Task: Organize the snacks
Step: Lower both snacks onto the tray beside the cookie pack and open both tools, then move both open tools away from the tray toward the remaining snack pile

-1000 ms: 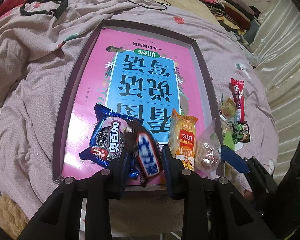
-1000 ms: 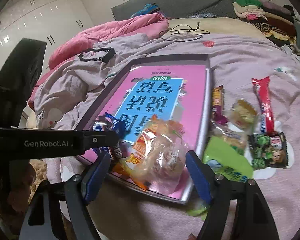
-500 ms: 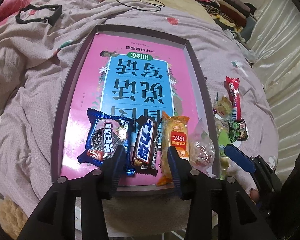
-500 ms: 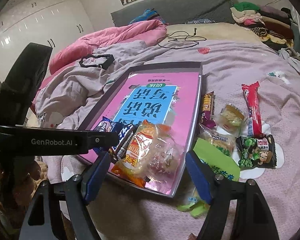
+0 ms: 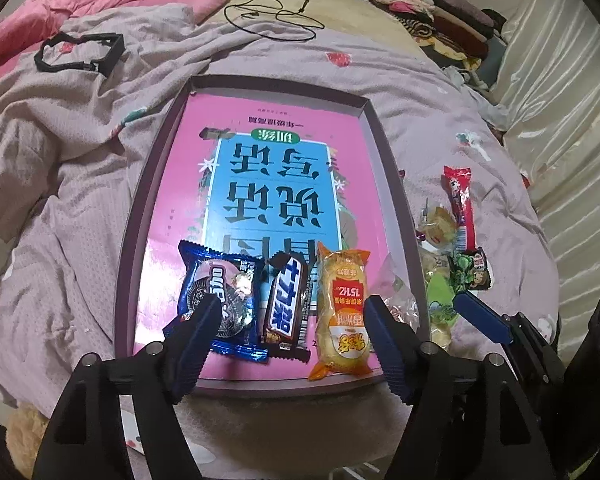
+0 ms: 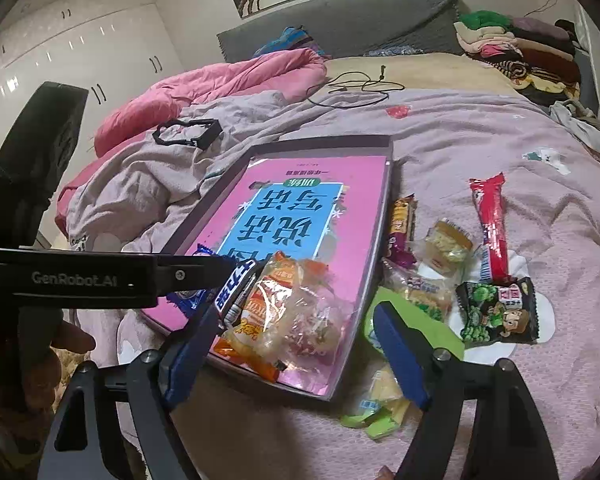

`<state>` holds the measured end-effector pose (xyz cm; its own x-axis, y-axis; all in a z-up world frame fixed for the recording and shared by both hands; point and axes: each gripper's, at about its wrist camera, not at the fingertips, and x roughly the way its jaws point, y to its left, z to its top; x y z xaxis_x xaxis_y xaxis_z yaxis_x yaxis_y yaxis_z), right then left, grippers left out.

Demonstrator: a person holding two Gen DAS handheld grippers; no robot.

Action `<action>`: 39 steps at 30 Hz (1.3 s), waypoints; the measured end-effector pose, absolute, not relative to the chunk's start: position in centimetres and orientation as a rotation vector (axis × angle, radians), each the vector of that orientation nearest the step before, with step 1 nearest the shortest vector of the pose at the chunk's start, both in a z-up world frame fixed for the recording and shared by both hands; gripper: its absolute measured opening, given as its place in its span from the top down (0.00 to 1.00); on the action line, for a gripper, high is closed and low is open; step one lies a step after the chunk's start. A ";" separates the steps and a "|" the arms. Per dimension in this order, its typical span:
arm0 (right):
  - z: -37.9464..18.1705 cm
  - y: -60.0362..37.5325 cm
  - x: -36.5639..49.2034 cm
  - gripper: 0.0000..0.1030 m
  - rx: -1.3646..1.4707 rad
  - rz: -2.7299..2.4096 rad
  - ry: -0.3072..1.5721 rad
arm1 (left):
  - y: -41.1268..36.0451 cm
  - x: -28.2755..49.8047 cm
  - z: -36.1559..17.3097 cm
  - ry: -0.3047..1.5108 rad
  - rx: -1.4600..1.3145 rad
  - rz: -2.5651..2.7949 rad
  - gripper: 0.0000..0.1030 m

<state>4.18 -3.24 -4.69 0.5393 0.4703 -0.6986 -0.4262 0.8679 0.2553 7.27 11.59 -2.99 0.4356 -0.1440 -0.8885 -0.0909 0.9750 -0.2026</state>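
The left tongs (image 5: 290,314) are opening, and nothing is pressed between the pads. The chocolate bar (image 5: 286,306) lies flat in the tray (image 5: 140,216), low in the left wrist frame, between the blue cookie pack (image 5: 220,300) and the yellow cake pack (image 5: 342,308). The right tongs (image 6: 296,322) stand wide and empty, with the clear bag (image 6: 312,320) below their gap at the tray's near right corner.

Judged step: release the bar and clear the tongs.
- Let the pads open fully before lifting, so that no wrapper edge catches.
- Withdraw straight back and up. A sideways move could push the neighbouring packs out of line.

Materials:
- The wrappers are glossy film with crimped ends, light and likely to slide.
- The clear bag is crinkled and will probably collapse under a grip.
- The tray is rigid with a low rim, and its pink printed floor looks slick.
- The tray rests on soft, wrinkled bedding, so it may tilt under pressure.

Loose snacks, among them a red stick pack (image 6: 490,224) and a green pea pack (image 6: 498,310), lie on the bed right of the tray.
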 end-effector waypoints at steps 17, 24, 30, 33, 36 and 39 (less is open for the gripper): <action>-3.3 -4.7 4.0 0.16 0.046 0.470 0.780 | 10.7 6.9 -1.5 1.083 -0.210 -0.038 0.25; -2.8 -5.7 3.9 0.16 0.058 0.453 0.761 | 10.2 6.7 -0.8 1.070 -0.201 -0.050 0.25; -2.4 -7.0 4.0 0.16 0.069 0.423 0.747 | 9.7 6.6 -0.3 1.062 -0.194 -0.058 0.25; -2.2 -7.8 4.0 0.16 0.072 0.410 0.738 | 9.4 6.6 -0.1 1.058 -0.191 -0.061 0.25; -2.1 -8.7 4.1 0.16 0.078 0.390 0.732 | 9.1 6.6 0.1 1.054 -0.186 -0.065 0.25; -2.1 -9.6 4.3 0.16 0.090 0.371 0.734 | 8.8 6.6 0.2 1.054 -0.180 -0.071 0.25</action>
<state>4.26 -9.59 -2.14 0.6804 0.3617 -0.6373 -0.2992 0.9310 0.2090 6.57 8.81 0.22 0.4933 -0.1438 -0.8579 -0.0282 0.9831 -0.1811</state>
